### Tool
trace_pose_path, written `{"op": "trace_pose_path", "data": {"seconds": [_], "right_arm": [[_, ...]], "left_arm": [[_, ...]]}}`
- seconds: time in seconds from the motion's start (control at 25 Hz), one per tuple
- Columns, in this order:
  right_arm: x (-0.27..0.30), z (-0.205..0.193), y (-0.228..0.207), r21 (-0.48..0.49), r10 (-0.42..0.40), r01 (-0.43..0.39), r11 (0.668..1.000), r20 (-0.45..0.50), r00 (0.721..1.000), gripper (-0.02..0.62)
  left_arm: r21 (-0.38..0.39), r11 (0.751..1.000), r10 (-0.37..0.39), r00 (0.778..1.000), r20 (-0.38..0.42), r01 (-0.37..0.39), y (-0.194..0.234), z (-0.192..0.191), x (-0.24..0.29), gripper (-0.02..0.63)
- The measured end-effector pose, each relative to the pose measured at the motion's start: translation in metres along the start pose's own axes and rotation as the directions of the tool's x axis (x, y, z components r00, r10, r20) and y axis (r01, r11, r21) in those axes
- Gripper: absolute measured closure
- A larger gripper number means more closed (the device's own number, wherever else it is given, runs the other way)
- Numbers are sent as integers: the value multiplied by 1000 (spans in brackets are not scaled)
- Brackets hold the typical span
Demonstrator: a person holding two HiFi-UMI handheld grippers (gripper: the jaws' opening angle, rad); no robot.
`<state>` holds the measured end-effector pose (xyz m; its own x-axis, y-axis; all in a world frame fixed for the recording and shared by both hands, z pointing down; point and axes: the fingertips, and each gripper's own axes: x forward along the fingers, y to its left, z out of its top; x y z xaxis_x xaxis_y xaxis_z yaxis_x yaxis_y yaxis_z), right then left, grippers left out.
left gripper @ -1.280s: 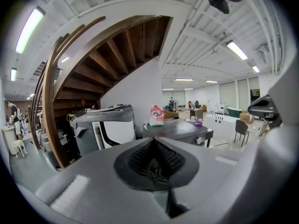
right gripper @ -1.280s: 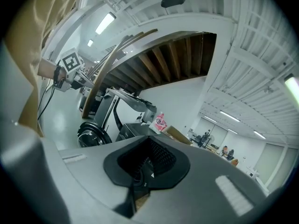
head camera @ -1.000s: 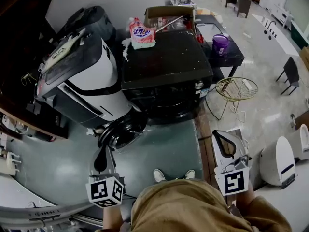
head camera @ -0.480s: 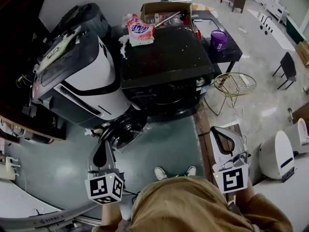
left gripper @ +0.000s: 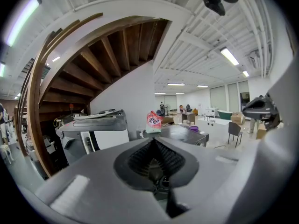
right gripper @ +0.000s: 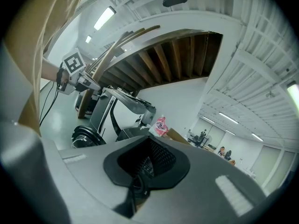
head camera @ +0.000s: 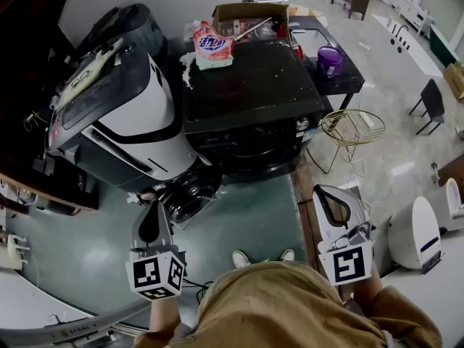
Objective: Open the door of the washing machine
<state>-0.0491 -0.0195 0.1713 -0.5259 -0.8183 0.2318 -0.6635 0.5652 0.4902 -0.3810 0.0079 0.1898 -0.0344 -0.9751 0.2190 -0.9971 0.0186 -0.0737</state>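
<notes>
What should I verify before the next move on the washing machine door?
1. Door swung out from the white washing machine: ok, it looks open.
2. Left gripper jaws together, nothing between them: ok.
3. Right gripper jaws together, nothing between them: ok.
4. Left gripper apart from the door: cannot tell, its tip sits close beside the door's edge.
5. Right gripper away from both machines: ok.

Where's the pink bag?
In the head view, the pink bag is near the top middle. It sits on the far left corner of the black washing machine, just left of the cardboard box.
</notes>
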Motion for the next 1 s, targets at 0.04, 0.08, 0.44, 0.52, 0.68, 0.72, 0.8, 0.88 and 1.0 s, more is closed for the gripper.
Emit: {"op": "trace_pose_path", "data": {"seconds": [0.04,0.08,0.44,0.52,0.68,0.72,0.8,0.88,1.0], "right_arm": [[1,0,0,-2,1,-1,1000,-3,1000,592],[2,0,-1,-3,1,-1,1000,-7,1000,592],[10,3,1,-7,1,-1,1000,2,1000,592],[12,5,2,-8,2,-2,1000,5,1000,592],[15,7,4,-4,3,-3,1000,9,1000,592],[15,7,4,-4,2,-2,1000,8,1000,592],[15,4,5,-2,-1,1,1000,0,1000,592],[15,3,6,-2,-3,3,1000,-3,1000,592],[17,4,8,-2,-1,1,1000,-1,1000,592]], "left_arm": [[-2,1000,-1,1000,1,1,0,0,1,546],[-4,1000,-3,1000,1,3,0,0,2,546],[-19,1000,-2,1000,4,2,2,-4,7,546],[-20,1000,-2,1000,7,3,2,-3,8,546],[-26,1000,-2,1000,11,2,6,-2,12,546],[-31,1000,-2,1000,12,3,7,-2,13,546],[-35,999,-1,1000,10,2,8,-4,14,546],[-29,1000,0,1000,10,0,7,-6,15,546],[-25,1000,-5,1000,10,5,6,-7,16,546]]}}
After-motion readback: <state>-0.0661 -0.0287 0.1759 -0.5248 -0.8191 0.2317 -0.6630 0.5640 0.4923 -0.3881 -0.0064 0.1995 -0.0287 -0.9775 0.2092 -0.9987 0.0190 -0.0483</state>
